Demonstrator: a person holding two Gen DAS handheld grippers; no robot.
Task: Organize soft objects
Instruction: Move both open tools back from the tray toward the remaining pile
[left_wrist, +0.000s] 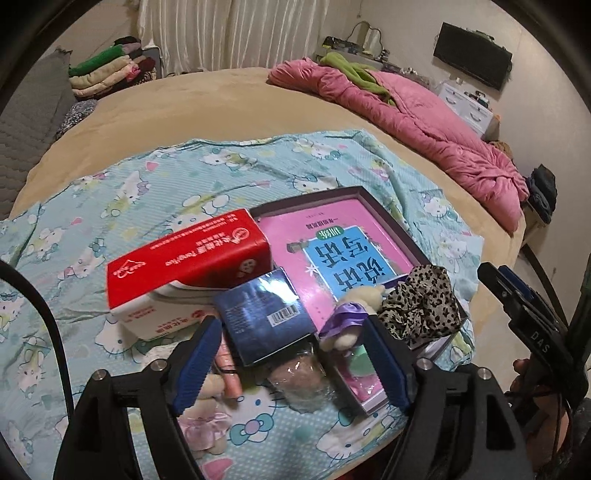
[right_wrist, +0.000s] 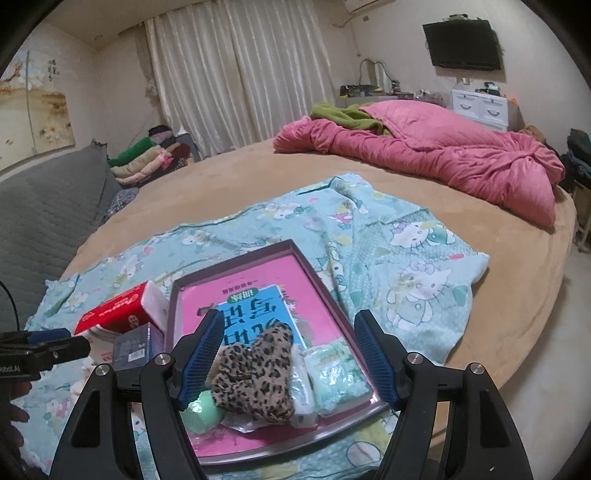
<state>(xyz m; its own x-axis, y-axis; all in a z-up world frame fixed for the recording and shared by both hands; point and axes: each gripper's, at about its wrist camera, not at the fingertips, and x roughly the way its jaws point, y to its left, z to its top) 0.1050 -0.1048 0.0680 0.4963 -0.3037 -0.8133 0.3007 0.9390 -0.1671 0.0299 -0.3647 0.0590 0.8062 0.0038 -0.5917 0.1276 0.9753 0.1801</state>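
1. Leopard-print fabric scrunchie (right_wrist: 255, 373) lies in the near end of the shallow grey-rimmed tray (right_wrist: 236, 264), on top of the pink-and-blue book (right_wrist: 258, 295) that fills the tray's floor.
2. Your right claw (right_wrist: 284, 360) hangs over that end of the tray with its blue pads spread wide; the scrunchie shows between them, but neither pad presses on it.
3. Beside the scrunchie in the tray you have a pale green packet of tissues (right_wrist: 334, 373) on one side and a mint-green round sponge (right_wrist: 201, 410) at the near corner.
4. Your left claw (left_wrist: 291, 363) also stands wide and grips nothing; a small dark blue box with a barcode (left_wrist: 266, 314) and a clear-wrapped pinkish item (left_wrist: 299, 376) show between its pads.
5. A small cream plush toy with a purple ribbon (left_wrist: 354, 314) leans at the tray's edge, next to the scrunchie.
6. A red-and-white tissue box (left_wrist: 188, 262) sits just outside the tray, touching the blue box.
7. Everything rests on a light blue cartoon-cat blanket (right_wrist: 406, 258) spread over the round tan bed (right_wrist: 236, 177), with a rumpled pink quilt (right_wrist: 443, 158) well apart at the far side.
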